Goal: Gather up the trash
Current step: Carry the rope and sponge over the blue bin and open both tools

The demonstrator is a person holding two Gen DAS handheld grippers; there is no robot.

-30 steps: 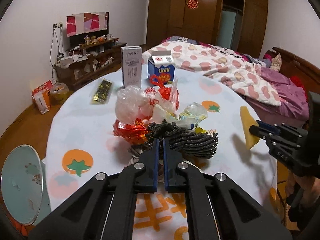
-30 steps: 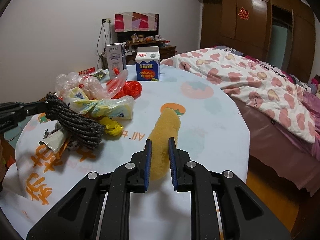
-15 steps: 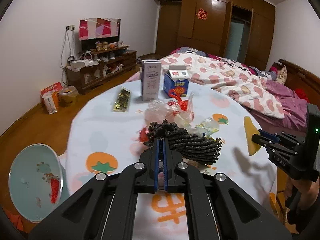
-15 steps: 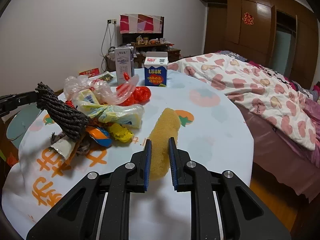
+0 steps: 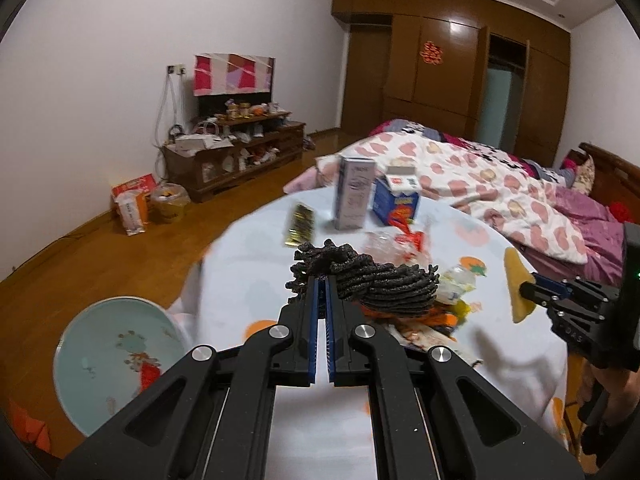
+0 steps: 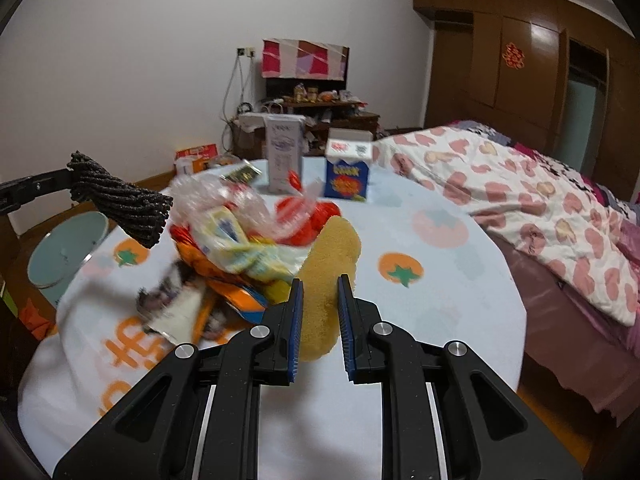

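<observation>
The left gripper (image 5: 322,284) has its fingers closed on a black corrugated foam sleeve (image 5: 376,284), held above the near-left part of the worktop (image 5: 248,280). The right gripper (image 6: 319,292) has its fingers clamped on a yellow sponge (image 6: 328,264), held above the worktop's near edge. A pile of wrappers and plastic bags (image 6: 240,240) lies mid-worktop. Two cartons, a grey one (image 6: 284,154) and a blue one (image 6: 347,170), stand at the far edge. A pale blue bin (image 5: 112,356) sits on the floor beside the worktop's left edge.
</observation>
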